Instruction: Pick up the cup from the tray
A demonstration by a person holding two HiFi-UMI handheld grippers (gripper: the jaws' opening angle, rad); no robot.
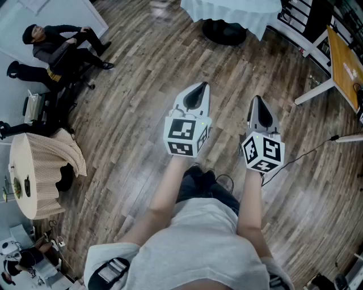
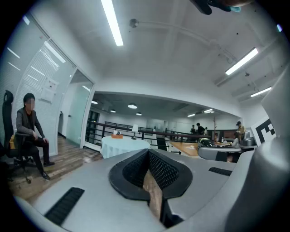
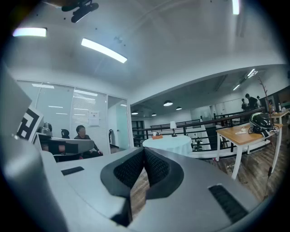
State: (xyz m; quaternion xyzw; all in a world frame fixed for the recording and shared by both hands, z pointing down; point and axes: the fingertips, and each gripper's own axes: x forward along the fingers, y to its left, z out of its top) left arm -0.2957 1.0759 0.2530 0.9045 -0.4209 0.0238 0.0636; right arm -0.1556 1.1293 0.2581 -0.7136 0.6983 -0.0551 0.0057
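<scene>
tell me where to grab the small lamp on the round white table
Probably the thin stem under the shade of the lamp, coming in level from the near side. It stands upright on the round table, and its shade is wider than the stem, so a grip from above looks poor. It is too distant for finer detail.

A seated person and white-clothed table on wooden floor.
</scene>
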